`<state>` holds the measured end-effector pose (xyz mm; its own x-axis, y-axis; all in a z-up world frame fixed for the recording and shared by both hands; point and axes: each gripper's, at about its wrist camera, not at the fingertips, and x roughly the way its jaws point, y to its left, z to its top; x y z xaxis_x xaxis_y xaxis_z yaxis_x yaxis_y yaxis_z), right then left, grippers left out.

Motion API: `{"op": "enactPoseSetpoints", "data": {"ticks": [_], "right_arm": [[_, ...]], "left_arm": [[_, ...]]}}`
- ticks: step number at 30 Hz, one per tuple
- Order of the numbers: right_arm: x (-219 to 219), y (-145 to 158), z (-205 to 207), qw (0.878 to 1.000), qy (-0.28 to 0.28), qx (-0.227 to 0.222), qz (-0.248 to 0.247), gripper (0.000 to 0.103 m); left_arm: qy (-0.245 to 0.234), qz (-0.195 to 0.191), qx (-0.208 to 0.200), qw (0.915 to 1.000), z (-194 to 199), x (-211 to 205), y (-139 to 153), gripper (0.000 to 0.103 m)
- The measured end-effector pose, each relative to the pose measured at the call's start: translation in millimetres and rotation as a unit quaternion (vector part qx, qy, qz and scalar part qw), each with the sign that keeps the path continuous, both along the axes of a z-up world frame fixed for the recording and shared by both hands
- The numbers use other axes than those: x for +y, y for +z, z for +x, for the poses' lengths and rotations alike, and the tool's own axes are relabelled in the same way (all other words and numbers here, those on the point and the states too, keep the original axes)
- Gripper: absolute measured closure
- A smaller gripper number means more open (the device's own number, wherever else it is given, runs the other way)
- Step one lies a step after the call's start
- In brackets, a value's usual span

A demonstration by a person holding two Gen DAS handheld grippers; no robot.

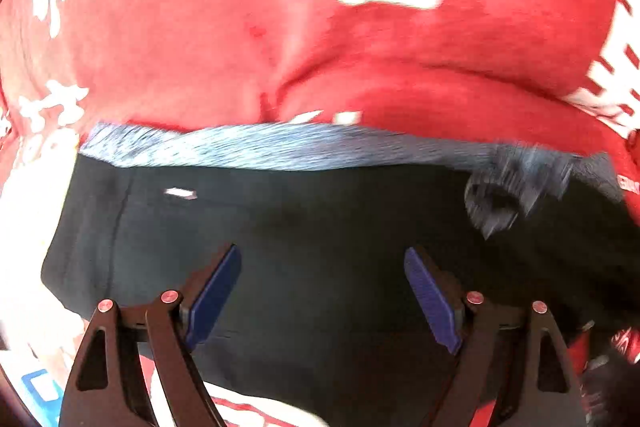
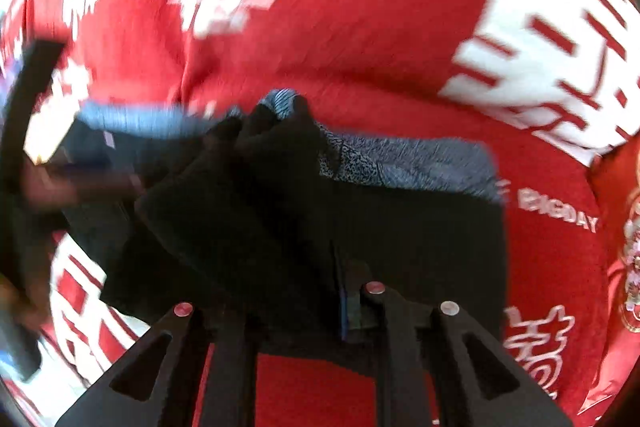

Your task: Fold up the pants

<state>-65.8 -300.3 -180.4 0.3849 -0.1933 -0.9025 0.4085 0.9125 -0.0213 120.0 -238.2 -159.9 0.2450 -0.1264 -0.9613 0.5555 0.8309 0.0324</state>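
Spread underneath everything: a red cloth (image 1: 380, 39) with large white printed characters, wrinkled and bulging. Whether over a bed or a tabletop cannot be told.

Lying on it: dark pants (image 1: 304, 227) with a blue-grey speckled waistband (image 1: 256, 147) along the far edge, a small white tag (image 1: 181, 193) just below it.

Hanging above the flat dark fabric in the left wrist view: left hand-held gripper (image 1: 322, 297), blue pads (image 1: 214, 297) spread wide, nothing between them.

Nearly closed in the right wrist view: right hand-held gripper (image 2: 298, 307), clamped on a bunched fold of the pants (image 2: 248, 211), cloth drawn up in a blurred ridge towards the waistband (image 2: 412, 163).
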Motion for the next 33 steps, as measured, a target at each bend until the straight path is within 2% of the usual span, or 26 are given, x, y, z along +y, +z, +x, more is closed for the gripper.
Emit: {"op": "enactPoseSetpoints", "data": {"ticks": [2, 3, 4, 5, 6, 8, 10, 12, 15, 18, 19, 21, 23, 25, 27, 29, 33], "right_arm": [[29.5, -23.4, 12.6, 0.997, 0.014, 0.037, -0.062, 0.077], [40.3, -27.0, 12.8, 0.994, 0.023, 0.042, -0.097, 0.075], [51.2, -29.1, 14.7, 0.990, 0.035, 0.049, -0.128, 0.063], [61.7, -29.4, 14.2, 0.985, 0.053, 0.057, -0.153, 0.057], [67.8, -27.6, 12.8, 0.983, 0.063, 0.059, -0.161, 0.055], [65.9, -16.9, 3.2, 0.988, 0.067, 0.047, -0.131, 0.052], [50.4, -0.6, -15.2, 0.997, 0.039, 0.019, -0.064, 0.052], [35.0, 13.0, -28.0, 1.000, 0.013, -0.002, -0.018, 0.052], [21.0, 24.6, -42.7, 1.000, -0.007, -0.008, 0.014, 0.052], [14.8, 31.0, -52.4, 0.999, -0.015, -0.015, 0.034, 0.051], [14.4, 29.5, -52.8, 0.999, -0.012, -0.014, 0.043, 0.047], [19.1, 24.0, -52.6, 0.999, 0.000, -0.002, 0.052, 0.045], [13.4, 21.4, -52.4, 0.994, -0.002, -0.022, 0.107, 0.045], [2.6, 20.8, -57.6, 0.982, -0.035, -0.059, 0.176, 0.045], [-3.3, 23.0, -56.3, 0.984, -0.063, -0.065, 0.151, 0.045], [-3.6, 28.3, -47.4, 0.990, -0.050, -0.067, 0.117, 0.045], [-17.3, 36.6, -17.3, 0.987, -0.039, -0.077, 0.133, 0.045]], "left_arm": [[0.003, 0.001, 0.005, 1.0000, 0.8, 13.1, -1.8, 0.018], [0.002, -0.003, 0.009, 1.0000, 2.8, 14.1, -2.1, 0.018], [-0.002, -0.007, 0.011, 0.9999, 3.0, 15.1, -0.3, 0.018], [-0.007, -0.011, 0.013, 0.9998, 1.9, 14.7, 2.4, 0.018], [-0.011, -0.015, 0.016, 0.9997, -0.2, 13.6, 5.5, 0.018], [-0.026, -0.033, 0.031, 0.9986, -4.8, 8.1, 14.1, 0.018], [-0.045, -0.058, 0.051, 0.9960, -11.8, -0.2, 24.6, 0.018], [-0.075, -0.089, 0.082, 0.9897, -22.1, -16.2, 34.9, 0.018], [-0.113, -0.114, 0.125, 0.9791, -35.0, -40.6, 40.7, 0.018], [-0.133, -0.107, 0.138, 0.9756, -48.7, -55.0, 41.2, 0.018], [-0.132, -0.102, 0.132, 0.9771, -50.5, -55.5, 38.7, 0.018], [-0.114, -0.083, 0.127, 0.9819, -49.0, -50.2, 32.2, 0.018], [-0.089, -0.070, 0.133, 0.9847, -36.9, -42.9, 21.0, 0.018], [-0.072, -0.055, 0.118, 0.9888, -26.8, -33.8, 17.3, 0.018], [-0.067, -0.035, 0.100, 0.9921, -23.5, -28.3, 11.7, 0.018], [-0.064, -0.028, 0.102, 0.9924, -23.2, -25.4, 3.1, 0.018], [-0.047, -0.021, 0.101, 0.9936, -37.6, -16.3, -9.5, 0.018]]}}
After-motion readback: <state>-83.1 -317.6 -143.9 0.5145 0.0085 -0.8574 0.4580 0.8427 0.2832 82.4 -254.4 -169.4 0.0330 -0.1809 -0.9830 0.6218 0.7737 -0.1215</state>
